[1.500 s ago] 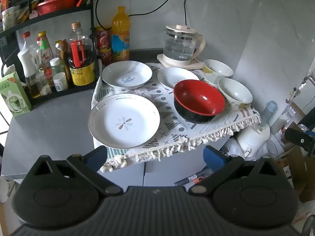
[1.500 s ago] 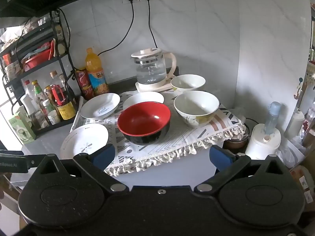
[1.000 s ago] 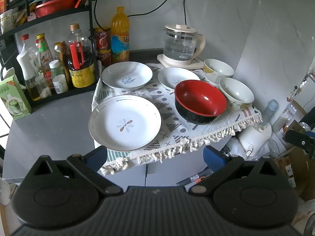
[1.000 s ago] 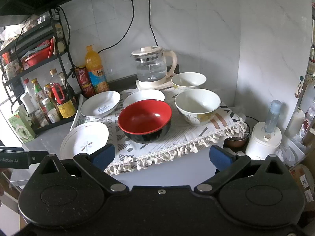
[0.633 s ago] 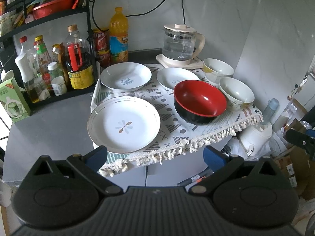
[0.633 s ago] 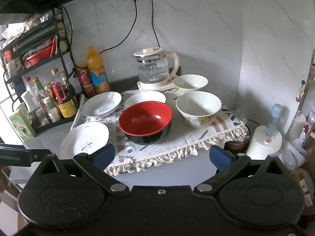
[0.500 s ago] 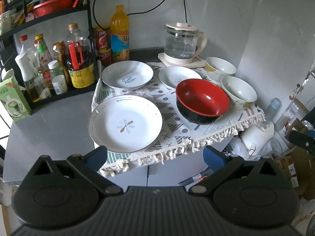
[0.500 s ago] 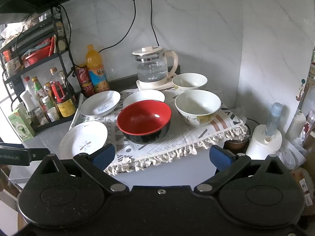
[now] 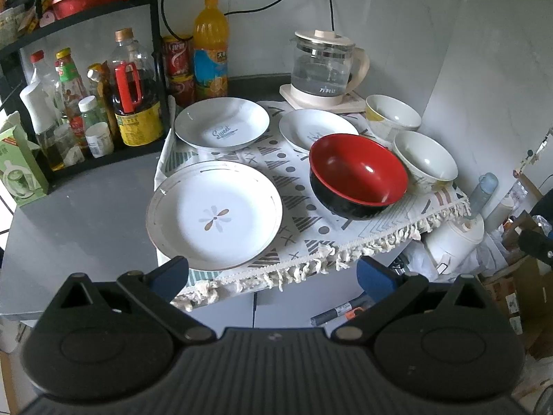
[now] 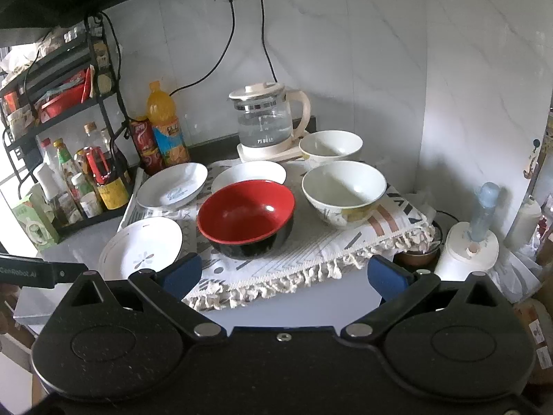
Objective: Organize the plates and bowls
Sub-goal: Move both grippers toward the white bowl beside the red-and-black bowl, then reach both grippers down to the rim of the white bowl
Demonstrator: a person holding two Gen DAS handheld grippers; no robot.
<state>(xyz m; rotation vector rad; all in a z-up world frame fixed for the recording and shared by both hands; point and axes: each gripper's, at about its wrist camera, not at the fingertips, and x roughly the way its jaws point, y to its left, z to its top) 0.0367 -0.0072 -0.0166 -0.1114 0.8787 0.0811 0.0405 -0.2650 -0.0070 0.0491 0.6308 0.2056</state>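
Left tongs (image 9: 273, 271): spread wide, holding nothing, hanging off the near edge of the table (image 9: 79, 207).
Right tongs (image 10: 283, 275): also spread wide and empty, short of the fringed cloth (image 10: 311, 242).
Nearest to left tongs: flower plate (image 9: 214, 214), just ahead and a little left, flat on the cloth with its left rim over bare table.
Nearest to right tongs: red bowl (image 10: 246, 218), straight ahead; large white bowl (image 10: 344, 192) ahead and right, small white bowl (image 10: 330, 147) behind that one.
Further out: lettered plate (image 9: 222, 127) and plain plate (image 9: 316, 131), side by side beyond the flower plate, ahead of the left tongs.
Step in hand, as I judge it: approach, nothing gripped yet; all six dishes sit apart.
Doing it well: come in low, pinch a plate by its near rim with one blade under the lip; stack like on like, plates small onto large, bowls nested. Lift clear of the cloth so the fringe is not dragged.
Risk: glazed rims are slippery; the kettle (image 10: 271, 124) stands close behind the bowls.
Hard to see: plain plate half hidden behind the red bowl from the right; print on the plates too small to read; the other tool shows only as a dark sliver at each view's edge.
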